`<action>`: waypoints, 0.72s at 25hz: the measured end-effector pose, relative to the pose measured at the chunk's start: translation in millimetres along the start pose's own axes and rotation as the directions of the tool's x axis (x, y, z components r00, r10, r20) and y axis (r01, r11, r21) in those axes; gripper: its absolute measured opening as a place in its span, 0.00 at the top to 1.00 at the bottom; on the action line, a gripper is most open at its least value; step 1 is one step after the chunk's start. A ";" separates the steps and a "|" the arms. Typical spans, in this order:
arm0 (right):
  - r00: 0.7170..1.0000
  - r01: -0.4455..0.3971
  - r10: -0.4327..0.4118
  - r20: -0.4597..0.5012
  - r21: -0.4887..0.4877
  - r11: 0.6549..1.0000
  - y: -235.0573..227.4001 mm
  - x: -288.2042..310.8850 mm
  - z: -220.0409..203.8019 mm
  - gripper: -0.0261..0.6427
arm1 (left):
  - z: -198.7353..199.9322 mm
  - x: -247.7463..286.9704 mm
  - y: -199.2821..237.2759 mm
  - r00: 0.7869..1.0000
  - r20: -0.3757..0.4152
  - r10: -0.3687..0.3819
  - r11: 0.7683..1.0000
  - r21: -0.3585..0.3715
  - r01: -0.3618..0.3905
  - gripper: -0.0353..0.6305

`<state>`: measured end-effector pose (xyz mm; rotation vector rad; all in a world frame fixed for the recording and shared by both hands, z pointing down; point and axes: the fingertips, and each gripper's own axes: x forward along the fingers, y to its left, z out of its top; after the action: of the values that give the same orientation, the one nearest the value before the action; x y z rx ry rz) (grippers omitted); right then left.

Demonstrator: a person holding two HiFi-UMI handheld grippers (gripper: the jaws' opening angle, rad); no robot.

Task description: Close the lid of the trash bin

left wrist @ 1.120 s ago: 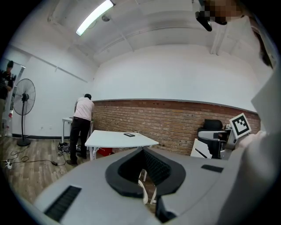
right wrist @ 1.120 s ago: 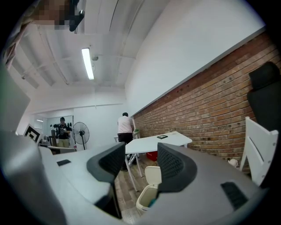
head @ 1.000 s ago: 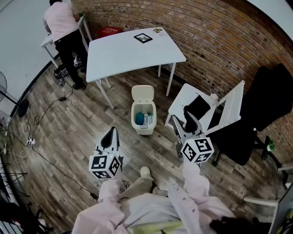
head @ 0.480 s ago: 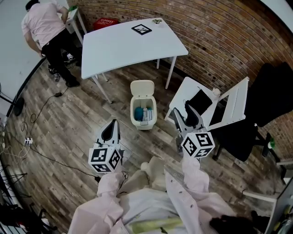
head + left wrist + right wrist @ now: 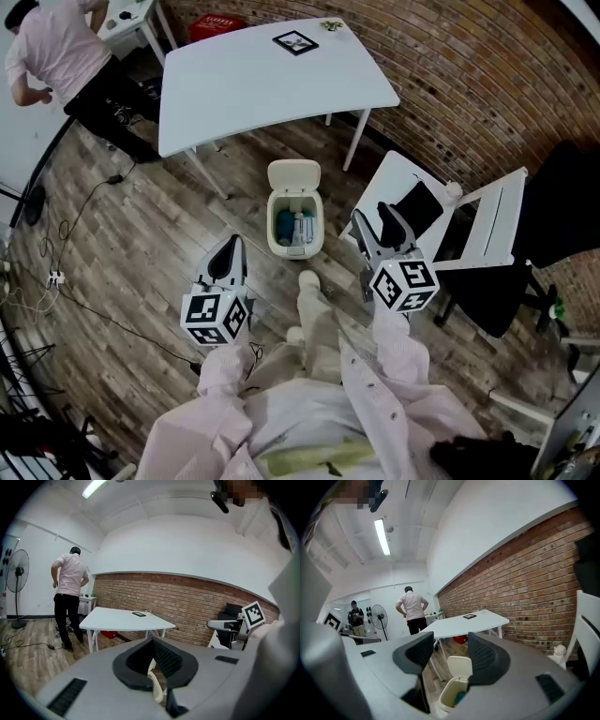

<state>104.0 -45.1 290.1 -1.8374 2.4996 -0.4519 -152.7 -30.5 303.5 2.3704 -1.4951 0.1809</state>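
Trash bin (image 5: 294, 251) stands open, lid (image 5: 294, 175) upright, near table (image 5: 262, 89) edge.

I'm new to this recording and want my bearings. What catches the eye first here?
The white bin on the wood floor in the middle, its lid open and something blue inside. Nearer the person, the left tool and the right tool flank it, both empty, the right one's jaws apart. Behind the bin a white table stands by the brick wall.
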 end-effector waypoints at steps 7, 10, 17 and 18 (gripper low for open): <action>0.997 -0.045 0.043 -0.068 -0.030 0.999 -17.4 73.3 -5.7 0.64 | -2.3 54.1 25.5 0.998 -0.045 0.037 0.999 -0.027 -0.039 0.96; 0.992 -0.071 0.066 -0.112 -0.041 0.997 -21.5 102.5 -13.0 0.64 | -2.3 75.8 35.8 0.997 -0.064 0.049 0.998 -0.041 -0.052 0.96; 0.966 -0.147 0.130 -0.225 -0.063 0.987 -28.6 158.1 -36.6 0.64 | -8.7 118.4 52.7 0.992 -0.110 0.068 0.995 -0.070 -0.076 0.96; 0.962 -0.155 0.136 -0.236 -0.065 0.986 -30.8 165.1 -39.3 0.64 | -9.5 124.7 54.4 0.991 -0.115 0.070 0.994 -0.073 -0.079 0.96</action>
<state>74.3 -199.0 362.0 -1.6995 2.8223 -0.5978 -145.8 -155.1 358.7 2.2073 -1.5104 0.2650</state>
